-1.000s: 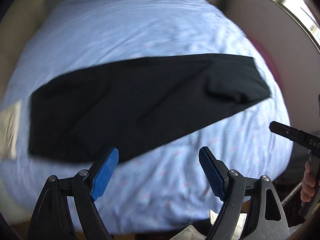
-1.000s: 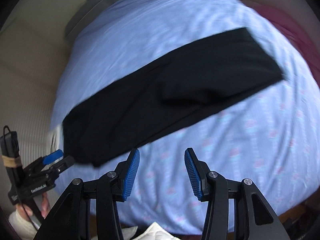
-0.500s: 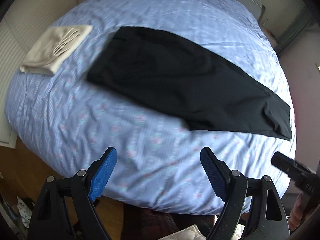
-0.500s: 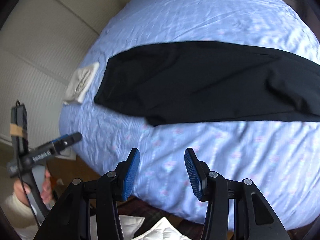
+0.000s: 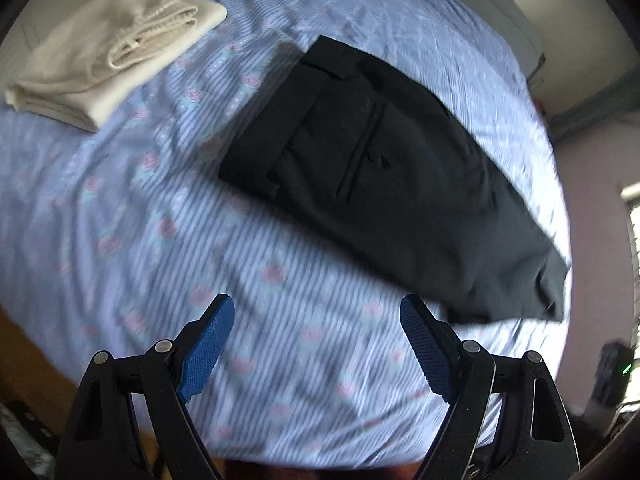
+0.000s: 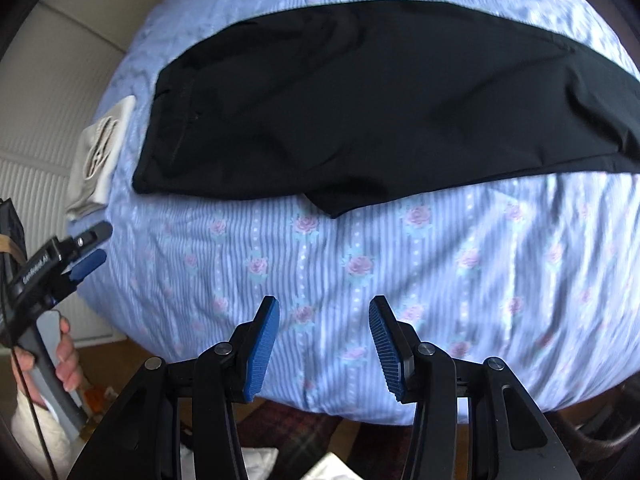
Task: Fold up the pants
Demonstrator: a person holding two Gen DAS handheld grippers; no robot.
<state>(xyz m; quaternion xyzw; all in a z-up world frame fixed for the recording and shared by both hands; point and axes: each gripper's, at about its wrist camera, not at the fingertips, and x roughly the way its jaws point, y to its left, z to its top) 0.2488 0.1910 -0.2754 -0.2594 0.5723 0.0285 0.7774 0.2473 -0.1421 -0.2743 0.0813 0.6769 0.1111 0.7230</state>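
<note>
Black pants (image 5: 384, 168) lay lengthwise on the bed (image 5: 280, 280), legs together. Left gripper (image 5: 318, 344) and right gripper (image 6: 324, 344) hovered spread and empty near the bed's edge. Next, probably, a pinch at waistband or hem to fold them over.

Black pants (image 5: 384, 176) lie flat on a blue floral bed sheet (image 5: 168, 240), a folded cream garment (image 5: 108, 56) well apart (upper left). The left gripper (image 5: 318, 344) hovers, jaws wide, nothing between.
</note>
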